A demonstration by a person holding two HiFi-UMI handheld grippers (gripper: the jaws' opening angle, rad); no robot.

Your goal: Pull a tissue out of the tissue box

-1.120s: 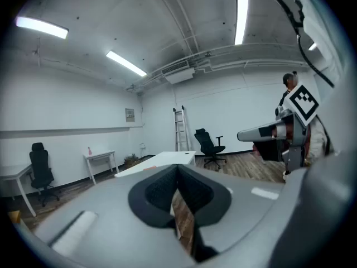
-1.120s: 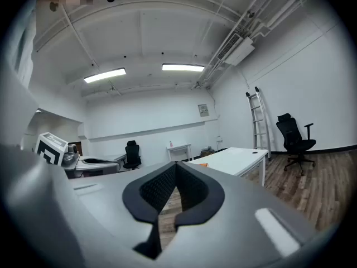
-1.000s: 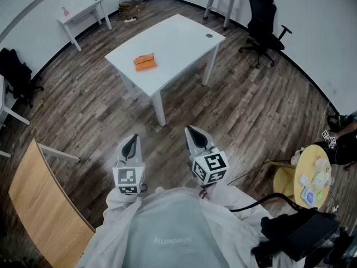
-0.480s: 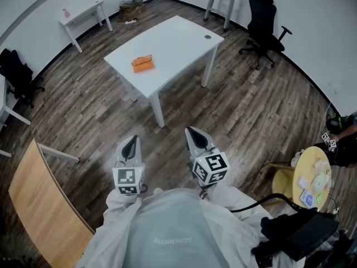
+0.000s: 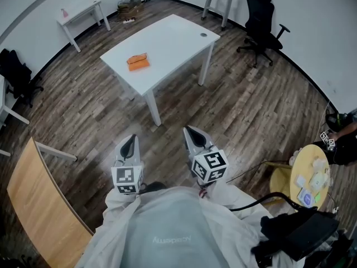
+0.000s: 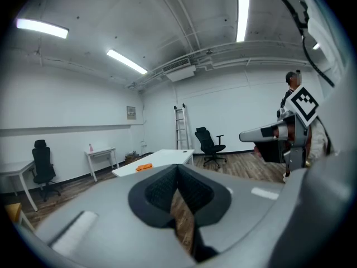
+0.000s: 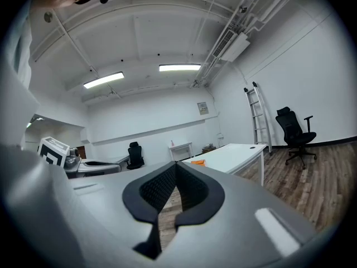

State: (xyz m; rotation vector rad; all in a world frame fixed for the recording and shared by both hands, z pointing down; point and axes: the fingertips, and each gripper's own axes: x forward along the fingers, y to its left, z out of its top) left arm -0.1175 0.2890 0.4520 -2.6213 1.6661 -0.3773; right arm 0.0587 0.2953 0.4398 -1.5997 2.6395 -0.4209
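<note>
The task had not yet begun in any practical sense. The flat orange tissue box (image 5: 137, 62) lay on the white rectangular counter (image 5: 178, 35), toward its left-hand end in the head view. No tissue was visibly drawn from it, and at that range I could not tell whether an opening or a sheet showed on top. The counter stood well apart from the person, across a stretch of dark wood-plank floor (image 5: 245, 105).

The left gripper (image 5: 130, 139) and the right gripper (image 5: 191, 130) were held side by side, close in front of the person's white-clad torso. Both pointed roughly toward the counter and near level. The left gripper's dark ribbed fingers (image 6: 159, 190) were pressed together with nothing between them, and the right gripper's fingers (image 7: 159, 190) were likewise together and empty. In both gripper views the orange box sat small on the counter, far beyond the tips.

Judged from that, every step was left to do. The person had to reach the counter, bring one gripper over the box, spread its fingers, pinch a tissue and draw it out. The other gripper would probably need to steady the light box so it did not lift.
</note>
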